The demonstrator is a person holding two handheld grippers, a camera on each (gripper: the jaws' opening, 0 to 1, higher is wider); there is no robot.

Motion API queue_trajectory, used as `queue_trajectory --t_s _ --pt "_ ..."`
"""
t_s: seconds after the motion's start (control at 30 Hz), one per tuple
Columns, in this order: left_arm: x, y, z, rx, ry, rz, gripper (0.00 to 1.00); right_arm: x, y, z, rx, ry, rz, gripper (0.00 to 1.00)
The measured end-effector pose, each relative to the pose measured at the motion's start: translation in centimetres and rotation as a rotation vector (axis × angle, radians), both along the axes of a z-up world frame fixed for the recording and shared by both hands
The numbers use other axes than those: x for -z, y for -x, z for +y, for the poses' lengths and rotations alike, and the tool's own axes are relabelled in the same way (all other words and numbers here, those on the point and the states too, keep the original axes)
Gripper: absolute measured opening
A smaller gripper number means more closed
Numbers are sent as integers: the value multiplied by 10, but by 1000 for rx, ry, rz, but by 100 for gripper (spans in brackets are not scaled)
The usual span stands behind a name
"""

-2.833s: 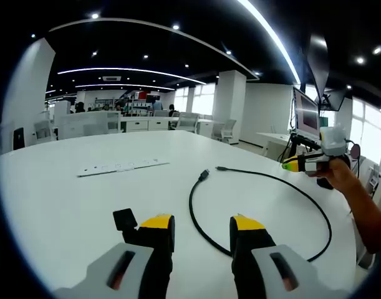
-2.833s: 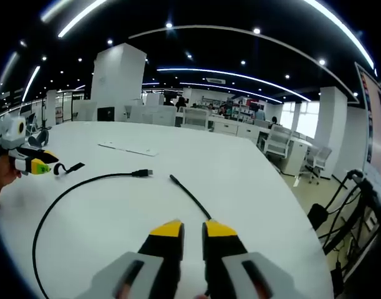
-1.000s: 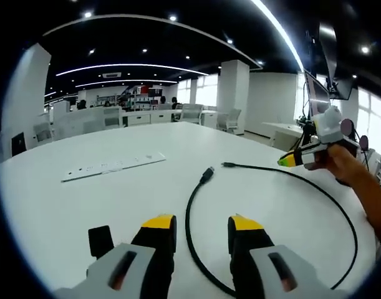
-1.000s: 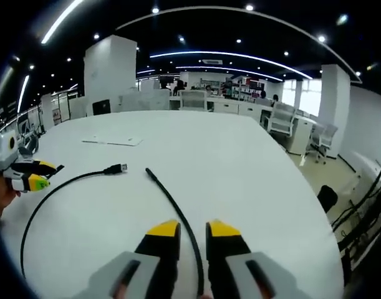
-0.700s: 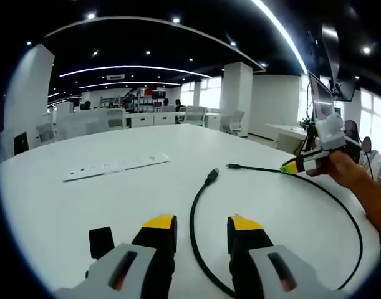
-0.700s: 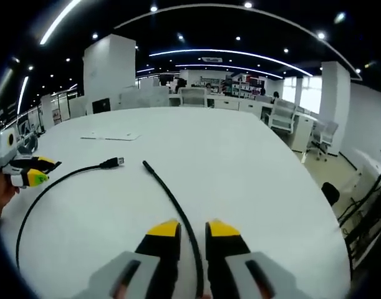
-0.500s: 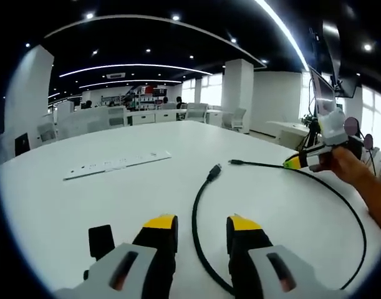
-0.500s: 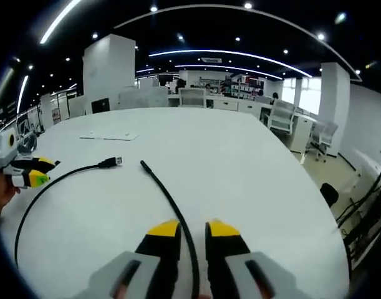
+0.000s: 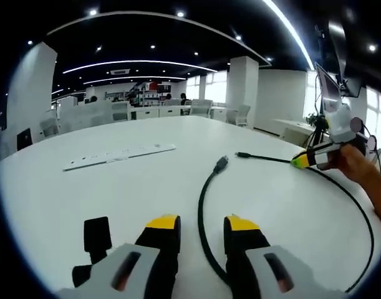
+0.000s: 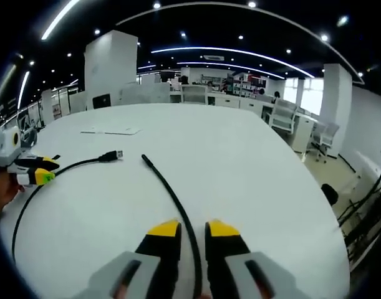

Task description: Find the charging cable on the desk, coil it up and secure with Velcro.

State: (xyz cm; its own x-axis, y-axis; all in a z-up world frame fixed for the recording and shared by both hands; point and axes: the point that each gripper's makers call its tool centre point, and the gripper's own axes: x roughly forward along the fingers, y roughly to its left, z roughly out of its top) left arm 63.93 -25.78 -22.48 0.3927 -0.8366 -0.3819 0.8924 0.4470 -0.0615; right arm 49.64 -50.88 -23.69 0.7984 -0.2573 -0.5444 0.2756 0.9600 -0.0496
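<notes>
A black charging cable (image 9: 206, 205) is seen lying in a wide open loop on the white counter (image 9: 84, 193). In the left gripper view, the left gripper (image 9: 201, 225) is held low over the counter with its yellow-tipped jaws parted; one run of the cable passes up through the gap between them, and no clamping is observed. The USB plug end (image 9: 221, 164) lies further out on the counter, and the smaller plug end (image 9: 242, 154) rests just beside it, the two ends apart. A black Velcro strap (image 9: 95, 235) is seen at the outer side of the left jaw; whether it is attached to the gripper cannot be told. A flat white power strip (image 9: 118, 156) lies well apart from the cable, toward the far side of the counter.

In the same view the right gripper (image 9: 308, 159) is seen at the far right, held in a hand (image 9: 355, 168), on the cable's other run.

In the right gripper view, the right gripper (image 10: 191, 229) is seen with its jaws only narrowly parted, the cable (image 10: 171, 193) running down between them; whether the cable is actually pinched cannot be told. The left gripper (image 10: 39, 169) is seen at the left edge, over the far arc of the loop. Office desks and chairs (image 10: 284, 128) are recorded in the background.
</notes>
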Motion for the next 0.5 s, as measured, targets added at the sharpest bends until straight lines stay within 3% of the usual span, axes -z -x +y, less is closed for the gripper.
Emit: queue_trajectory --t_s 0.5 --pt "5 4 5 -25 3 -16 20 1 2 -4 9 -40 -20 14"
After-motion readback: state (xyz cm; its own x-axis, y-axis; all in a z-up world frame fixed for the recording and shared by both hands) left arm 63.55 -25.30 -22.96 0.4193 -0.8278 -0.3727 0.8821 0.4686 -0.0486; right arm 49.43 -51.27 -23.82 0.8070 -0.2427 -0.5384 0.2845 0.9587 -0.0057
